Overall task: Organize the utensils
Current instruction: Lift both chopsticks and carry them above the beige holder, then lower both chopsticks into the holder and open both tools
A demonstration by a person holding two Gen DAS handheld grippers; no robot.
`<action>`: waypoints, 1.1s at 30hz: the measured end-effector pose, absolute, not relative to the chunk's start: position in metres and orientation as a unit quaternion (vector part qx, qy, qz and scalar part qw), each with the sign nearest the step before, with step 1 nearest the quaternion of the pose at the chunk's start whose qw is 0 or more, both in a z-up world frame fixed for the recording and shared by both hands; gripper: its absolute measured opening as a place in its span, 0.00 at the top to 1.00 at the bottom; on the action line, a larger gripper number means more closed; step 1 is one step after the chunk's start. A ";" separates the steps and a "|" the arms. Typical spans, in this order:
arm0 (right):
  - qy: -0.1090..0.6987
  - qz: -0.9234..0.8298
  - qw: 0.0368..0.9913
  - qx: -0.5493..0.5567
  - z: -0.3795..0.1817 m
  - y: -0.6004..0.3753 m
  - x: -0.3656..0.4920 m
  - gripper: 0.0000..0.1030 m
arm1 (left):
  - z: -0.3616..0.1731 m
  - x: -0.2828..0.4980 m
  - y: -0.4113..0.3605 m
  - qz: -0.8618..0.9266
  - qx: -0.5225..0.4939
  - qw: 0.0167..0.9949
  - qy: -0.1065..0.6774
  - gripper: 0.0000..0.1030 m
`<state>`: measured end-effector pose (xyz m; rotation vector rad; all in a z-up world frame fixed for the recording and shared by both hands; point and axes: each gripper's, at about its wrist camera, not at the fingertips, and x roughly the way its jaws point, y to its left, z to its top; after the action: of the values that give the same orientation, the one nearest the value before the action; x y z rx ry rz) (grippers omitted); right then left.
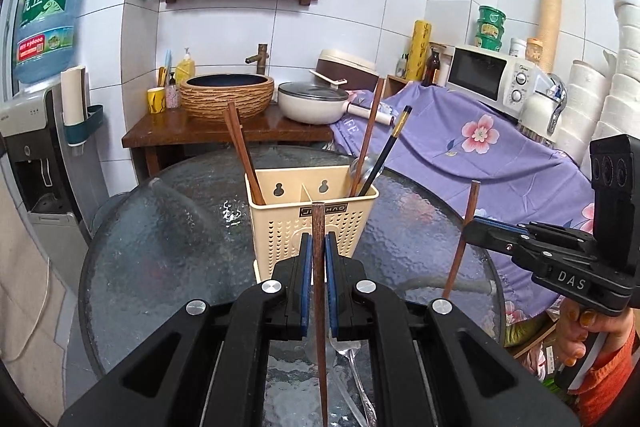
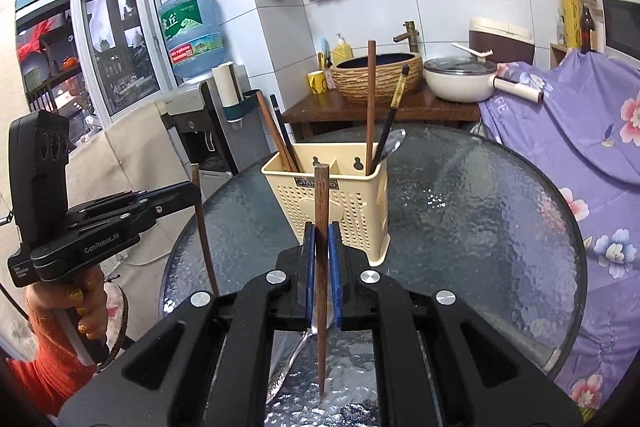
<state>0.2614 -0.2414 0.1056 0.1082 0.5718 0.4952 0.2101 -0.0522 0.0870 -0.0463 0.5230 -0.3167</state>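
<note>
Chopsticks (image 1: 319, 267) (image 2: 321, 259), one pinched upright per claw, above seemingly wet glass table (image 1: 160, 247).

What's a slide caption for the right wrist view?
Right claw shut on a brown chopstick, facing the beige utensil holder on the glass table; left claw alongside grips another.

Two hand-held grippers hover side by side above and in front of the cream utensil holder (image 1: 310, 215). The left gripper (image 1: 319, 247) and the right gripper (image 2: 321, 239) are each clamped on an upright wooden chopstick, tilted slightly downward toward it.
</note>
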 end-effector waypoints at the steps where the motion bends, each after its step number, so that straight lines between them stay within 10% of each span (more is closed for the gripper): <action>1: 0.278 0.242 0.928 0.052 0.107 -0.241 0.261 0.93 | 0.088 0.210 -0.051 -0.156 -0.023 0.954 0.257 0.93; 33: 0.227 0.269 0.935 0.032 0.205 -0.226 0.293 0.93 | 0.187 0.238 -0.036 -0.187 -0.037 0.960 0.207 0.93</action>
<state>0.2925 -0.2262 0.2054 0.0661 0.4641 0.5498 0.2383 -0.0362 0.1867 -0.0747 0.4201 -0.3782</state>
